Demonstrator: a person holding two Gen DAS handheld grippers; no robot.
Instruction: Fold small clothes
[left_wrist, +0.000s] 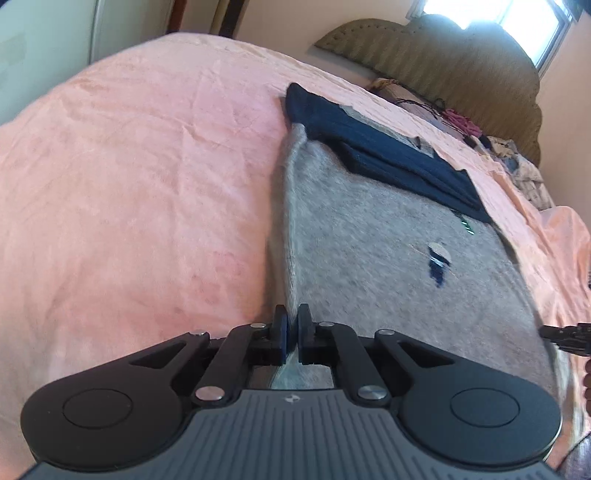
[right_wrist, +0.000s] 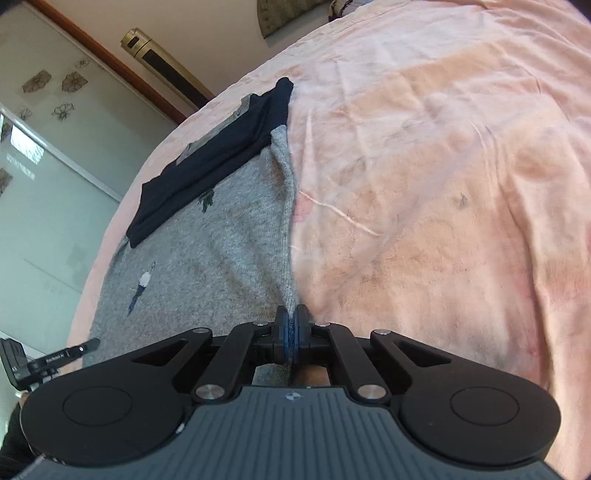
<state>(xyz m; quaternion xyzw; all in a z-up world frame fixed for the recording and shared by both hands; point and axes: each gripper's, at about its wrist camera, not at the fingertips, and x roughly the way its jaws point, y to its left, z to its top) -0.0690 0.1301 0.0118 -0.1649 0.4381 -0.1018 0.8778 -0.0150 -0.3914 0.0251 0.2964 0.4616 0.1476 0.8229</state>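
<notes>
Grey sweater: one, dark sleeves folded across.
Left gripper: fingers clenched on its hem.
Right gripper: likewise.
Bed: edges cut off.

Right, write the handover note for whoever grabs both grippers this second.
Left gripper: shut on the near left edge of the grey sweater.
Right gripper: shut on the sweater's near right edge.
The sweater lies flat on the pink bedspread, body spread out, navy sleeves already folded across the far end.
Done: sleeves folded in, both near corners gripped.
Left: probably lift the near edge and carry it toward the sleeves to fold the body over, then release and smooth it.
</notes>
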